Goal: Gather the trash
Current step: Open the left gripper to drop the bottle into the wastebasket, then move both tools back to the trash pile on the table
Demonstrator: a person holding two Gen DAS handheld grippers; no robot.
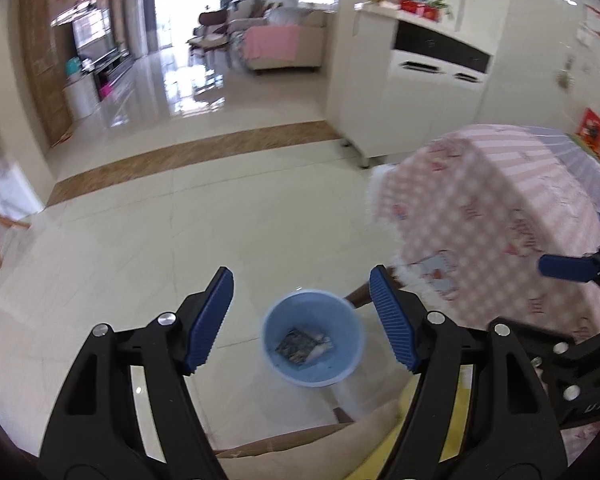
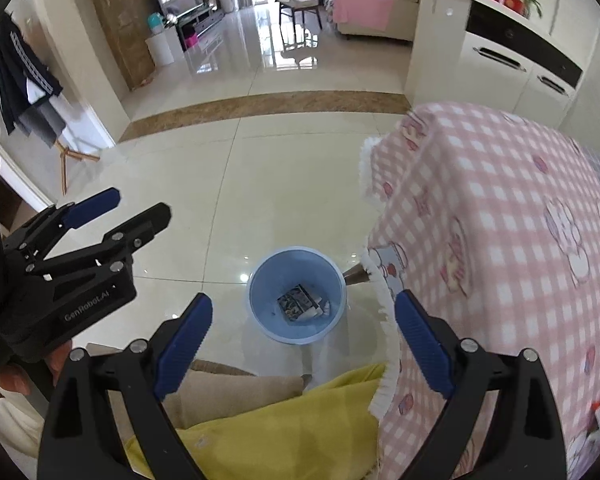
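A light blue bin [image 1: 313, 338] stands on the glossy tiled floor beside the table's corner; it also shows in the right wrist view [image 2: 297, 295]. A dark printed wrapper [image 1: 302, 347] and some pale scraps lie at its bottom, also seen from the right [image 2: 300, 304]. My left gripper [image 1: 302, 294] is open and empty, held above the bin. My right gripper [image 2: 303, 322] is open and empty, also above the bin. The left gripper shows at the left of the right wrist view [image 2: 118, 208].
A table with a pink checked cloth [image 2: 492, 240] stands to the right of the bin. Yellow and beige cloth [image 2: 276, 420] lies below the grippers. A white cabinet [image 1: 416, 92] stands behind. A clothes rack [image 2: 28, 76] is at the left.
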